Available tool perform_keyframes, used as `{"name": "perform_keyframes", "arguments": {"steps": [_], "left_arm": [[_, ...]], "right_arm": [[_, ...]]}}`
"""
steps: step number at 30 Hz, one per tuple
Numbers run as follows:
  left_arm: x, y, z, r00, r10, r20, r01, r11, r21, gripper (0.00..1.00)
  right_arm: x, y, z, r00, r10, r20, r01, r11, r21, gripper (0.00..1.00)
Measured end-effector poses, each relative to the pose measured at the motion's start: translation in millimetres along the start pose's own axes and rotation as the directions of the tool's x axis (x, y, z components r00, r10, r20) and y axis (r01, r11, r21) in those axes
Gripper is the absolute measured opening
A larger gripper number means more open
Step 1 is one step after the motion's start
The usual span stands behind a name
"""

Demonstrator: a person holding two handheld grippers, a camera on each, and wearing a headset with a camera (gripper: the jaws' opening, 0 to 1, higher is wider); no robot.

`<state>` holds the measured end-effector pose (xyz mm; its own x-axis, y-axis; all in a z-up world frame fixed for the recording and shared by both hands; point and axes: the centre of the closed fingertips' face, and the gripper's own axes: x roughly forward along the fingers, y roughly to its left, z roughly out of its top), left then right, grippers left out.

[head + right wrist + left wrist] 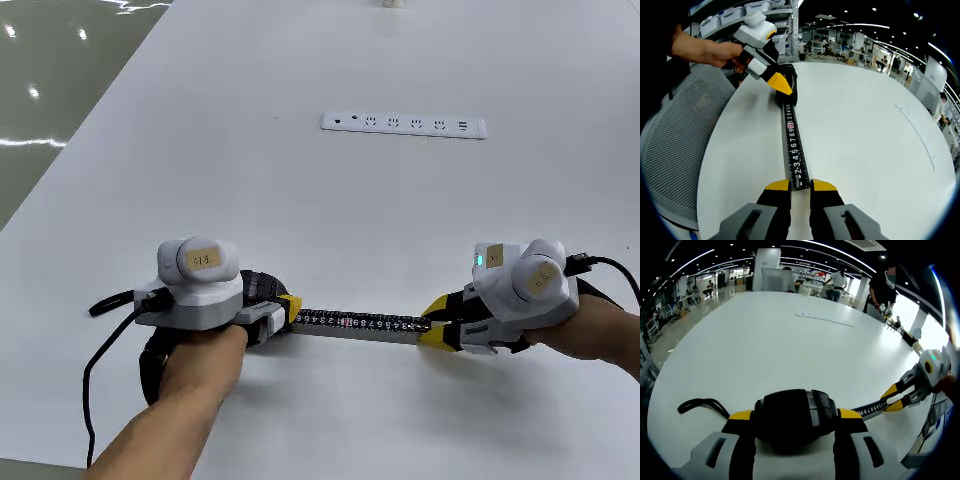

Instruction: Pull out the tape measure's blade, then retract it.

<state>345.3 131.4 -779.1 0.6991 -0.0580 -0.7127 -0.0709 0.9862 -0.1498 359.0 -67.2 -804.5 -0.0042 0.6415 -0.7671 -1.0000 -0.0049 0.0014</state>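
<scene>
On the white surface (pixel 300 200), near its front edge, the blade (pixel 360 323) runs extended between the two tongs. The left tongs (pixel 288 308) are clamped on the black tape measure case (pixel 262 285). The right tongs (pixel 436 322) are closed on the blade's free end. A power strip (pixel 403 124) lies well apart.

Black tape measure (pixel 795 412), white-numbered black blade (pixel 792 145) (table (pixel 300 220) white)

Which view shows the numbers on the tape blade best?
The right gripper view: the blade runs up from the right gripper, digits readable. The head view shows it small; the left gripper view, a sliver.
</scene>
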Motion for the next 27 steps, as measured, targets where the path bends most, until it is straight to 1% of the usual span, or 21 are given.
{"name": "perform_keyframes", "arguments": {"steps": [27], "left_arm": [[2.0, 1.1, 0.1, 1.0000, -0.005, -0.005, 0.005, 1.000, -0.008, 0.58]], "right_arm": [[19.1, 2.1, 25.3, 0.9997, 0.015, 0.021, -0.015, 1.000, -0.017, 0.10]]}}
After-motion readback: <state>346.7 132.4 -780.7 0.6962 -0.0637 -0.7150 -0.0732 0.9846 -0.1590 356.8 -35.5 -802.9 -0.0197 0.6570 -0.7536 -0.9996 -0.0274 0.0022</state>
